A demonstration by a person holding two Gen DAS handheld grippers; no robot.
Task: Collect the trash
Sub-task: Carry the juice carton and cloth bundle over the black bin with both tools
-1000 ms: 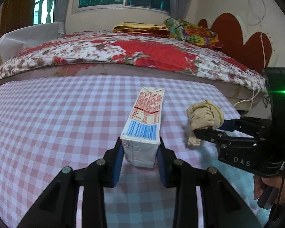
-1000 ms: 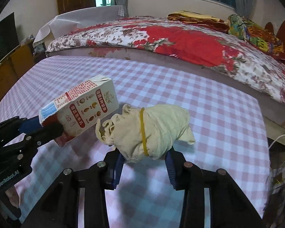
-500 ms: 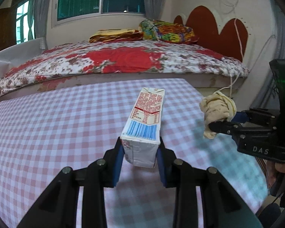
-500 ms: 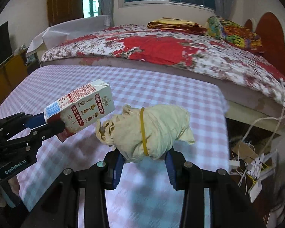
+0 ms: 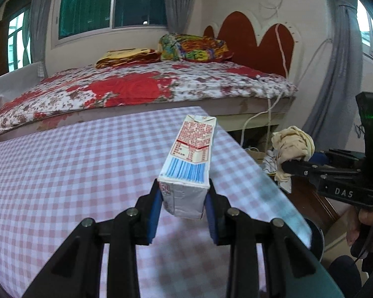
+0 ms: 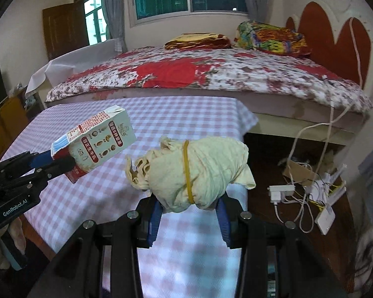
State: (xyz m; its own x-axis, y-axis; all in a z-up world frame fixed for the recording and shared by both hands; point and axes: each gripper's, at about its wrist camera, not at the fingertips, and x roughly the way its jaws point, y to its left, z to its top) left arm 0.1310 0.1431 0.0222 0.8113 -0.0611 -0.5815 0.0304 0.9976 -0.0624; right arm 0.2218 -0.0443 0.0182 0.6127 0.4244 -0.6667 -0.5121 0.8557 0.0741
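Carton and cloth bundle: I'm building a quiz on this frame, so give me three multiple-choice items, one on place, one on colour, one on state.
1. Where is the carton?
A. lying on the bed
B. between the left gripper's pads, above the table
C. on the floor

2. What colour is the band around the cloth bundle?
A. yellow
B. blue
C. black

3. What state is the right gripper in?
A. open and empty
B. shut on the carton
C. shut on the cloth bundle

Answers:
1 B, the blue pads clamp its base.
2 A, a yellow rubber band rings its middle.
3 C, both pads press the bundle's underside.
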